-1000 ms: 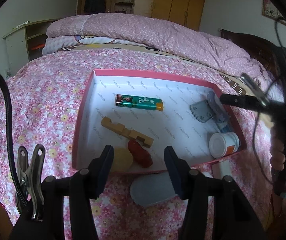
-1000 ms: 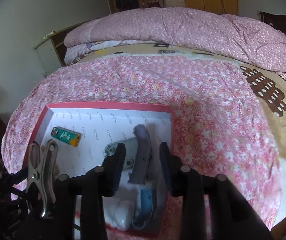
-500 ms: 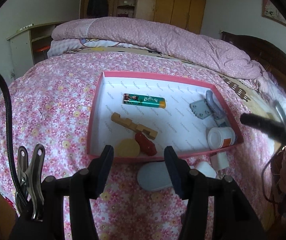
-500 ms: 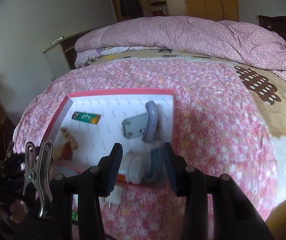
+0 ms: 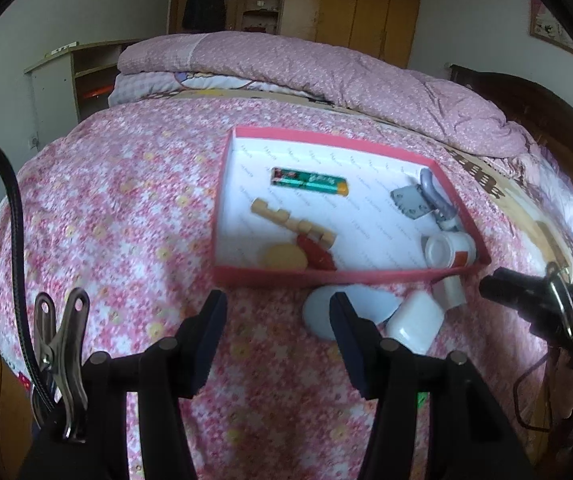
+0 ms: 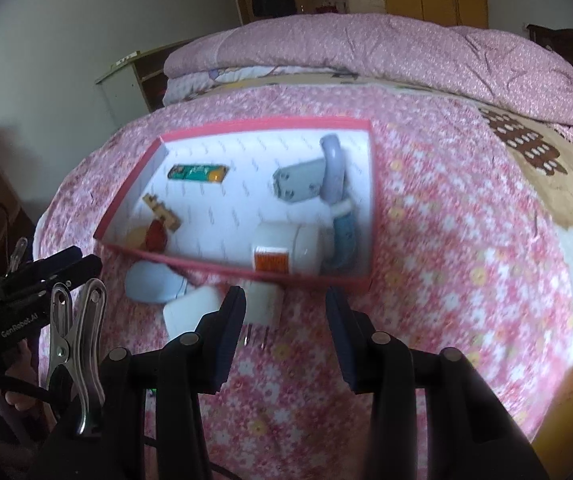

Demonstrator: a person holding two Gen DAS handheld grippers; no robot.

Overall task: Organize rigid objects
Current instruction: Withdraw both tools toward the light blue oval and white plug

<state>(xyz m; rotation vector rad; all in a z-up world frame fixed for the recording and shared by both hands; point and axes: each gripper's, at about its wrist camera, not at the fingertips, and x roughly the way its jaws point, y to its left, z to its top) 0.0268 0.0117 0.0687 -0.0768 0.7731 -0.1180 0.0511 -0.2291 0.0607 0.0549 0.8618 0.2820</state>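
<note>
A pink-rimmed white tray [image 5: 338, 275] [image 6: 262, 122] lies on the flowered bed. It holds a green lighter [image 5: 308, 181] [image 6: 197, 172], a wooden block piece [image 5: 292, 221] [image 6: 161, 213], a red piece [image 5: 315, 251], a yellow disc [image 5: 284, 257], a grey hinge [image 5: 409, 203] [image 6: 297, 179], a curved grey-blue tool [image 6: 336, 184] and a white jar [image 5: 448, 249] [image 6: 286, 249]. In front of the tray lie a pale blue oval [image 5: 348, 308] [image 6: 154, 283], a white case [image 5: 415, 322] [image 6: 190, 310] and a white plug [image 6: 263, 303]. My left gripper [image 5: 276, 340] and right gripper [image 6: 286, 334] are open and empty, near the bed's front.
A folded pink quilt [image 5: 326, 64] lies across the far side of the bed. A shelf unit [image 5: 66, 76] stands at the back left and wooden wardrobes [image 5: 346, 4] behind. The right gripper's body [image 5: 526, 300] shows at the right in the left wrist view.
Both grippers have pulled back from the tray and stay open. The oval, case and plug in front of the tray have come into fuller view.
</note>
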